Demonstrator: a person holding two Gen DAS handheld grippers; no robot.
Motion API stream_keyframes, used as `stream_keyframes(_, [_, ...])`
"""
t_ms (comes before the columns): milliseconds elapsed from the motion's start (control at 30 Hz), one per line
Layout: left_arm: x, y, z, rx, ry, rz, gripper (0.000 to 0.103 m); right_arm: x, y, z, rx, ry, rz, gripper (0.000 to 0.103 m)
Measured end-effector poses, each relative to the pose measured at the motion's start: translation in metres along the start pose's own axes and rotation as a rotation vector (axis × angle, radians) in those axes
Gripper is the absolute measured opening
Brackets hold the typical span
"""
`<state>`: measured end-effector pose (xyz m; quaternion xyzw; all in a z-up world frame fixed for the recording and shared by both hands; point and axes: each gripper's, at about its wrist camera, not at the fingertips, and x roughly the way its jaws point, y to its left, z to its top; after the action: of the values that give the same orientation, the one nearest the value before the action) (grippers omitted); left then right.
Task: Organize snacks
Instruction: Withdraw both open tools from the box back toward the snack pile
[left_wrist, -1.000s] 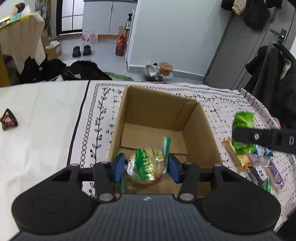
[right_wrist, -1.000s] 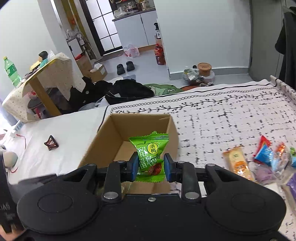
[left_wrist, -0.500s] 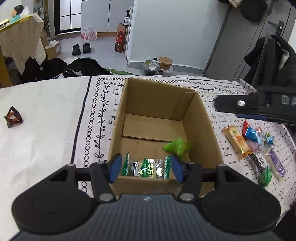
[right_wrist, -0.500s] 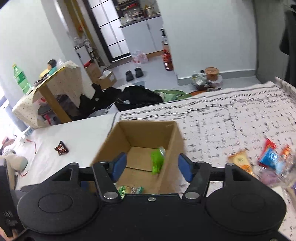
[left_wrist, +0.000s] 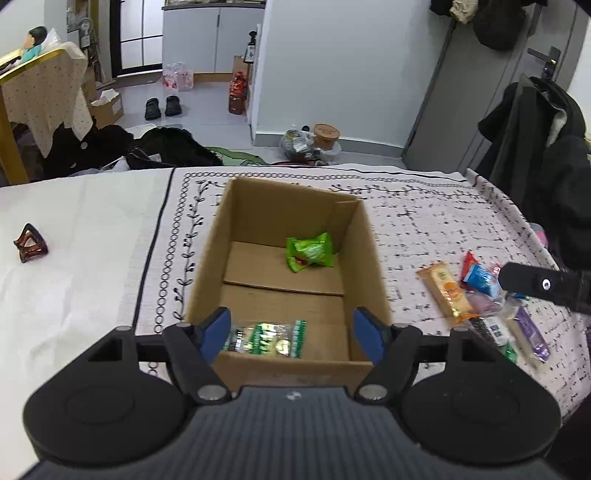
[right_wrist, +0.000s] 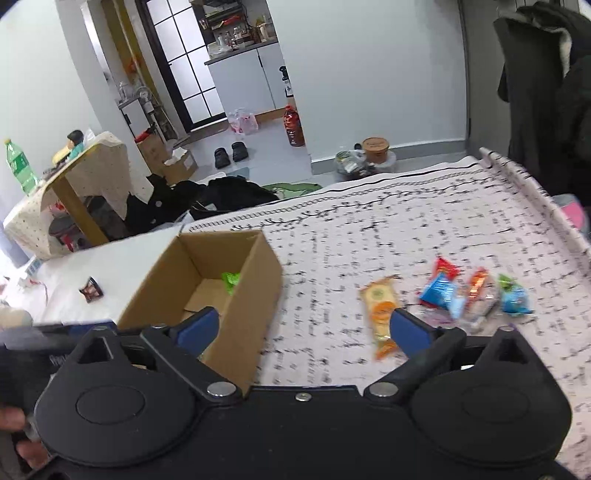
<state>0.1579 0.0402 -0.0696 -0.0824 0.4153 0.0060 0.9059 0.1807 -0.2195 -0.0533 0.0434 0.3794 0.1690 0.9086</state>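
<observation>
Both drops done. A second ago my left gripper was pinching the clear green-striped packet and my right gripper had the green pouch. Now both sit in the box: the packet flat against the near wall, the pouch further in on the floor flaps, toward the far right corner. Both sets of jaws have just been opening and there's nothing between either pair now. Left fingers are spread over the near end of the box, right ones are as wide as they go and have swung off to the right, over the cloth toward the loose pile.

So two snacks are sorted, and I'd say the rest is more of the same: the orange bar, the blue pack and the others around it are on the table beside the box.

Texture-wise: plain corrugated card, open top, flaps folded flat inside. The pouch is crinkly foil, puffy, so it squashes under the pads. The packet is glossy clear film, thin and flat. The cloth is soft white fabric with a black print. That brown hair clip on the far left isn't a snack, so I'm ignoring it.
</observation>
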Motion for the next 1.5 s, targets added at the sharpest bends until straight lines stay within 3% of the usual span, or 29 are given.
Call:
stream_keyframes(133, [-0.009, -0.013, -0.003, 0.025, -0.020, -0.007, 0.081, -0.013, -0.016, -0.008, 0.002, 0.028, -0.039, 0.103])
stream_keyframes(300, [-0.019, -0.025, -0.014, 0.073, -0.057, 0.002, 0.103, -0.032, -0.039, -0.018, 0.042, 0.043, -0.031, 0.103])
stream_keyframes(633, [-0.029, -0.033, -0.023, 0.111, -0.074, -0.067, 0.103, -0.062, -0.072, -0.035, 0.053, 0.021, -0.127, 0.103])
stream_keyframes(833, [-0.026, -0.053, -0.013, 0.201, -0.092, -0.103, 0.103, -0.072, -0.096, -0.042, 0.093, 0.023, -0.170, 0.103])
stream_keyframes(1267, [0.007, -0.115, -0.002, 0.287, 0.002, -0.187, 0.103, -0.074, -0.130, -0.049, 0.068, 0.063, -0.288, 0.103])
stream_keyframes(1500, [0.031, -0.144, -0.002, 0.307, 0.052, -0.223, 0.102, -0.065, -0.140, -0.048, 0.058, 0.072, -0.304, 0.102])
